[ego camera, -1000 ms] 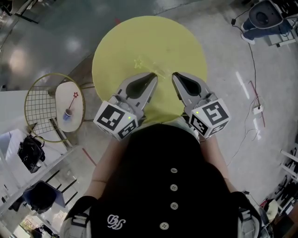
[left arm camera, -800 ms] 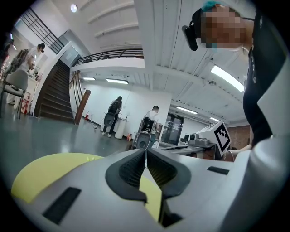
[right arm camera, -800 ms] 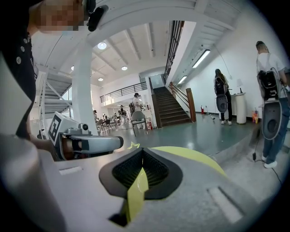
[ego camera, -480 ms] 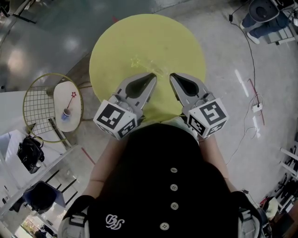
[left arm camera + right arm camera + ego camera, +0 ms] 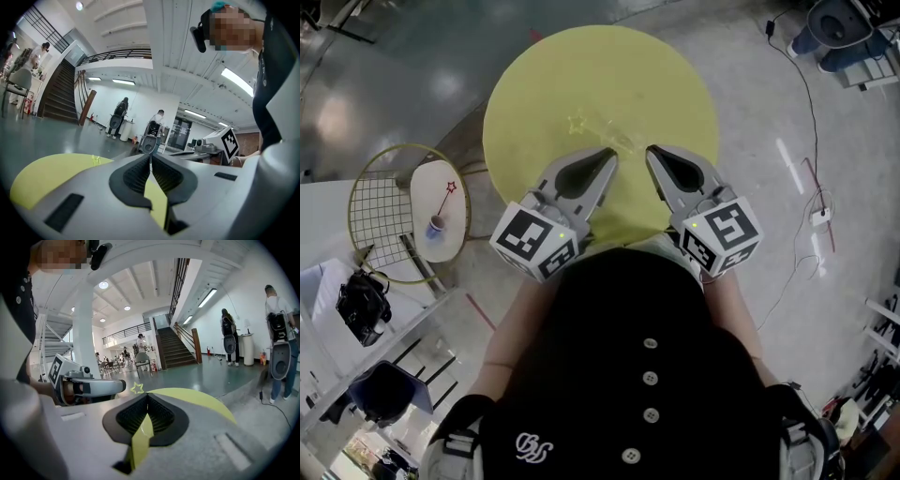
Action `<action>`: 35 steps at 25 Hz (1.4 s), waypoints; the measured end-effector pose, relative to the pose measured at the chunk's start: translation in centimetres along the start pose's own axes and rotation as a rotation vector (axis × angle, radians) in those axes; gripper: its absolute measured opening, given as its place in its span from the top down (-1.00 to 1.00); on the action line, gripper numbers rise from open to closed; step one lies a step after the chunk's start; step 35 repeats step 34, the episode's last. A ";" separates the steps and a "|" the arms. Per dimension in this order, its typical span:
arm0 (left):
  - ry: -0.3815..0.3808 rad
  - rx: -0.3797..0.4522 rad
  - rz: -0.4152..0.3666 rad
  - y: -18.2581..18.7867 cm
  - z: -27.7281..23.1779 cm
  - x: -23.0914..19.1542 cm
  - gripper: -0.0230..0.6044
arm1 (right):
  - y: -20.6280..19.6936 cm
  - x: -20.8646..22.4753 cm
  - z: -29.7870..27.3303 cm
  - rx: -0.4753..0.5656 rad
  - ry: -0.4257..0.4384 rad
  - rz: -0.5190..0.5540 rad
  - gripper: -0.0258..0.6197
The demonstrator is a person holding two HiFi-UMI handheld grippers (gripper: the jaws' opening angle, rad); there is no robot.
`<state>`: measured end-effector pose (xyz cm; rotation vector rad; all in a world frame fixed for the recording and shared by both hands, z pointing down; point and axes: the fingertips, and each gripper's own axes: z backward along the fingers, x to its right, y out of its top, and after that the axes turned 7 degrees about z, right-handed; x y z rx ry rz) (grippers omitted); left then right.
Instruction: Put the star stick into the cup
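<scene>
A pale yellow star stick (image 5: 584, 124) lies on the round yellow table (image 5: 656, 75), its star (image 5: 137, 388) just beyond my jaws. Both grippers hover over the table's near edge, side by side and pointing away from me. My left gripper (image 5: 609, 155) is shut with nothing in it, its pads meeting (image 5: 150, 157). My right gripper (image 5: 654, 153) is also shut and empty (image 5: 147, 396). Far to the left, on a small white side table (image 5: 427, 192), a blue cup (image 5: 438, 224) holds a red star stick (image 5: 450, 190).
A gold wire frame (image 5: 384, 216) surrounds the side table. A black bag (image 5: 361, 305) lies on the floor at the left, and a cable (image 5: 811, 141) runs across the floor at the right. People with golf bags (image 5: 281, 357) stand far off near a staircase (image 5: 176, 350).
Only the head view has shifted slightly. Both grippers stay shut in the same place over the table's near edge.
</scene>
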<state>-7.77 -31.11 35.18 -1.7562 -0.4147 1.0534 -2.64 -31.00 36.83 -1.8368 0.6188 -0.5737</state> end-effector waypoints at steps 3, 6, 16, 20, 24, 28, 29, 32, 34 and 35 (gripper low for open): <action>-0.005 0.002 0.002 0.0 0.0 0.1 0.85 | -0.2 0.0 0.1 -0.003 0.000 0.000 0.91; -0.011 -0.005 0.002 0.0 -0.2 0.3 0.85 | -0.6 0.1 0.2 -0.008 -0.008 -0.006 0.91; -0.011 -0.015 0.004 -0.5 -0.1 0.1 0.85 | -0.9 0.2 0.1 -0.015 -0.012 -0.010 0.91; -0.009 -0.030 -0.002 -0.9 -0.1 0.1 0.85 | -0.9 -0.1 0.2 -0.018 -0.005 -0.010 0.91; -0.005 -0.035 0.004 -1.0 -0.1 0.1 0.85 | -1.0 -0.2 0.2 -0.023 0.000 -0.007 0.91; 0.006 -0.052 0.006 -1.5 -0.1 -0.2 0.85 | -1.4 -0.5 0.1 -0.037 0.007 0.007 0.91; 0.007 -0.056 0.007 -1.6 0.0 -0.2 0.85 | -1.4 -0.6 0.0 -0.040 0.010 0.009 0.91; 0.001 -0.063 0.013 -1.7 -0.1 -0.1 0.85 | -1.5 -1.0 -0.1 -0.044 0.020 0.013 0.91; -0.006 -0.065 0.018 -1.7 -0.2 -0.1 0.85 | -1.5 -1.1 -0.3 -0.047 0.027 0.016 0.91; -0.006 -0.065 0.018 -1.7 -0.2 -0.1 0.85 | -1.5 -1.1 -0.3 -0.047 0.027 0.016 0.91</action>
